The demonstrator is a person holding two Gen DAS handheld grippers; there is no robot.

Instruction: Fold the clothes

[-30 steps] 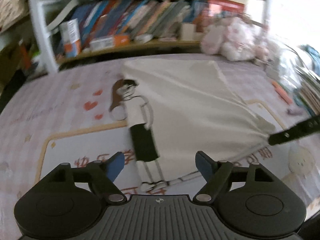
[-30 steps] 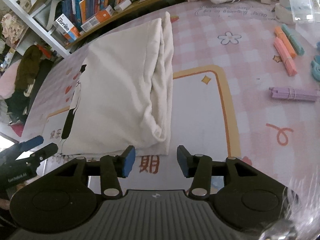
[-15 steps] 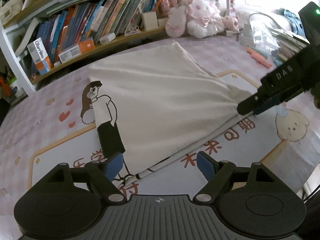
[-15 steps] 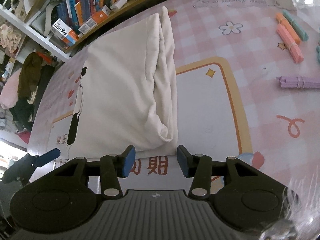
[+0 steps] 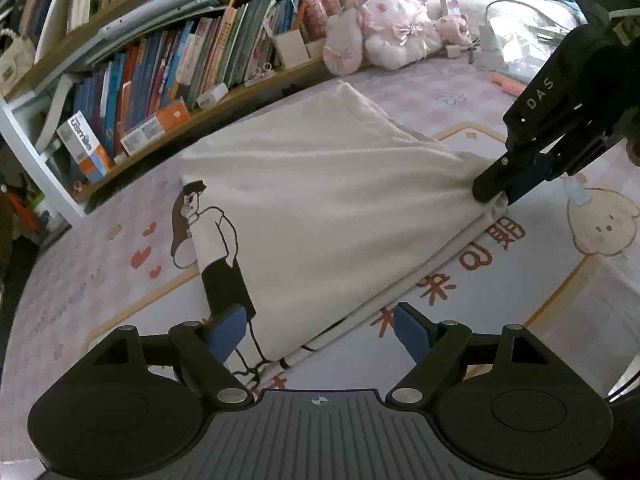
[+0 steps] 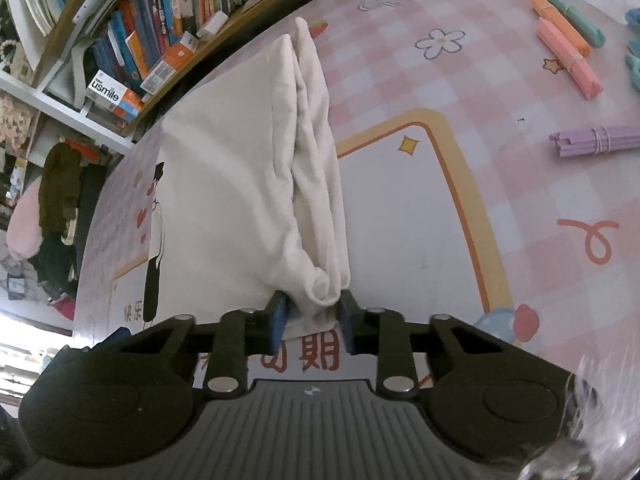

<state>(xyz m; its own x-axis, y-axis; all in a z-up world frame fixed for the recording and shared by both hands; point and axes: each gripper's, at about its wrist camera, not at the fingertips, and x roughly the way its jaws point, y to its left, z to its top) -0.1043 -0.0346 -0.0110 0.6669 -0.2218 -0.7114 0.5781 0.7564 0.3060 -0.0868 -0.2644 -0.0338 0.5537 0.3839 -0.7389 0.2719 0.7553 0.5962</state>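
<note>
A cream garment (image 5: 340, 200) with a cartoon figure print lies folded on the pink play mat (image 5: 472, 292). My left gripper (image 5: 320, 330) hovers open over the garment's near corner, which bears the printed legs; its blue pads stand wide on either side and touch nothing. My right gripper (image 6: 312, 316) has its jaws closing on the garment's (image 6: 232, 200) bunched near corner, and both blue pads press the fabric. In the left wrist view the right gripper (image 5: 494, 196) pinches that corner at the garment's right end.
A low bookshelf (image 5: 180, 92) full of books runs along the far side, with plush toys (image 5: 384, 36) beside it. Pink, orange and teal stick bundles (image 6: 568, 52) and a purple bundle (image 6: 592, 140) lie on the mat (image 6: 420, 220) to the right.
The right jaws narrowed from well apart onto the garment's corner. The left gripper rolled and came nearer the garment's printed corner, staying open.
</note>
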